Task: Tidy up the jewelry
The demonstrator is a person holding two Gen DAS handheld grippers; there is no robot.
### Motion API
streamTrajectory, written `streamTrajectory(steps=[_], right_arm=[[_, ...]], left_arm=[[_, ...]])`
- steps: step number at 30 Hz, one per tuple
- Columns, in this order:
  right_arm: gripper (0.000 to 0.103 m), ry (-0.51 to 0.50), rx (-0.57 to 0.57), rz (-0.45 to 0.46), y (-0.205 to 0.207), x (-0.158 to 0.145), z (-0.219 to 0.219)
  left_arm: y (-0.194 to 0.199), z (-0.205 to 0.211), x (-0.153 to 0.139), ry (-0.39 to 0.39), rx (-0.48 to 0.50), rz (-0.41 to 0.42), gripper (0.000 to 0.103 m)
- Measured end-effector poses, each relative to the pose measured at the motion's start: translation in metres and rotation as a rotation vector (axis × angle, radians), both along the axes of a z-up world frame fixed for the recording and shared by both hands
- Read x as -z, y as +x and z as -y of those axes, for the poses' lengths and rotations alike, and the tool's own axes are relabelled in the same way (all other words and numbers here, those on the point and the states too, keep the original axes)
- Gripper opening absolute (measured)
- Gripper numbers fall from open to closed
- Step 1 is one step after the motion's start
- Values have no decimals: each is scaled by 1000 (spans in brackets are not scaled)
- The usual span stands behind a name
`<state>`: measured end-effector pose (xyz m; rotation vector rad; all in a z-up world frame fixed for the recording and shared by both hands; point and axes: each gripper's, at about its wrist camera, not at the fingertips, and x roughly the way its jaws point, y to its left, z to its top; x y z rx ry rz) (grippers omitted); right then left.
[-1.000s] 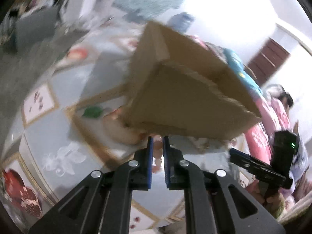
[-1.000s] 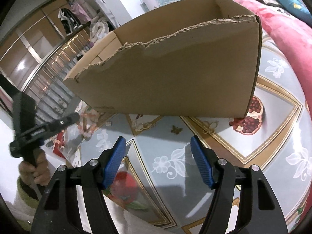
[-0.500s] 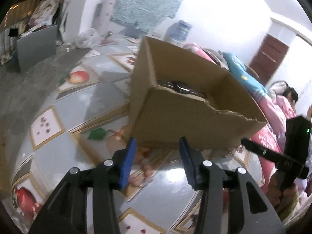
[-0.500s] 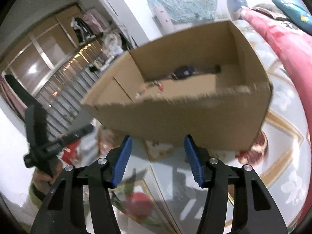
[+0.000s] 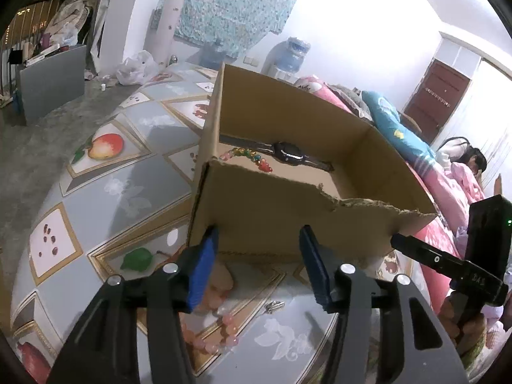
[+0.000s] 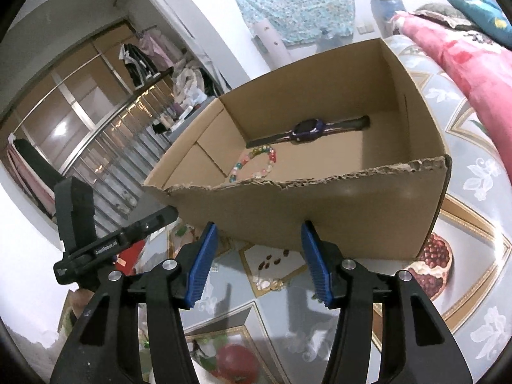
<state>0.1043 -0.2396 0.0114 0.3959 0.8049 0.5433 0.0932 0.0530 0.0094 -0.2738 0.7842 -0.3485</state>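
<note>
An open cardboard box stands on the patterned table. Inside lie a dark wristwatch and a colourful bead bracelet. My left gripper is open and empty, in front of the box's near wall. A pink bead bracelet lies on the table under it, partly hidden by the fingers. My right gripper is open and empty, near the box's other side. A small pale trinket lies on the table between its fingers.
A small metal piece lies on the table right of the pink bracelet. Each gripper shows in the other's view, the right one and the left one. Pink bedding lies beyond the table's right side.
My left gripper went from shut to open and both grippers rose, so the inside of the box now shows. The right gripper stayed open.
</note>
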Motion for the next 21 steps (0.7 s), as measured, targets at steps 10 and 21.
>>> streamTrajectory(steps=[10,21], right_arm=[[66,-206,-16,7,-46,3,-1],[85,-480,105,-77,-69,40,7]], left_arm=[[-47,40,6,112,83,-19,82],[-55,92,48,346,94,-83,92]])
